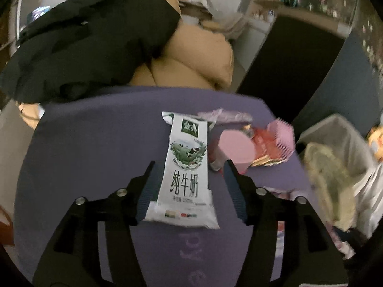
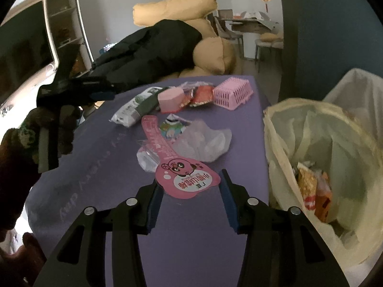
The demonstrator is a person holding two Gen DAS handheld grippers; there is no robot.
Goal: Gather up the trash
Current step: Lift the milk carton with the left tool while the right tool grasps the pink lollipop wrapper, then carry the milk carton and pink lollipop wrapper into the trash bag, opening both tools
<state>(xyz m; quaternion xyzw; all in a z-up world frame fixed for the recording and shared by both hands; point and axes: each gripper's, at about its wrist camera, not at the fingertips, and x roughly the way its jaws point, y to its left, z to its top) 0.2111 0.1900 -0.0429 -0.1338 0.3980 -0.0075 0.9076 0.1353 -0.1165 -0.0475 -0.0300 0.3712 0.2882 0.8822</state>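
Observation:
A white and green milk carton (image 1: 186, 167) lies flat on the purple mat (image 1: 95, 143). My left gripper (image 1: 190, 162) straddles it, open: its left finger is close against the carton and its right finger stands clear. In the right wrist view the same carton (image 2: 130, 111) lies at the mat's far left, with the left gripper (image 2: 105, 92) over it. My right gripper (image 2: 189, 177) is open, and the wide end of a pink snack wrapper (image 2: 186, 175) lies between its tips. A crumpled clear plastic bag (image 2: 203, 141) lies beyond it.
A bin lined with a pale bag (image 2: 323, 143) stands off the mat's right edge, with wrappers inside. A pink basket (image 2: 232, 92), a pink box (image 2: 171, 99) and red packets (image 2: 202, 95) sit at the far end. A black jacket (image 2: 155, 47) lies on beige cushions (image 2: 174, 4) behind.

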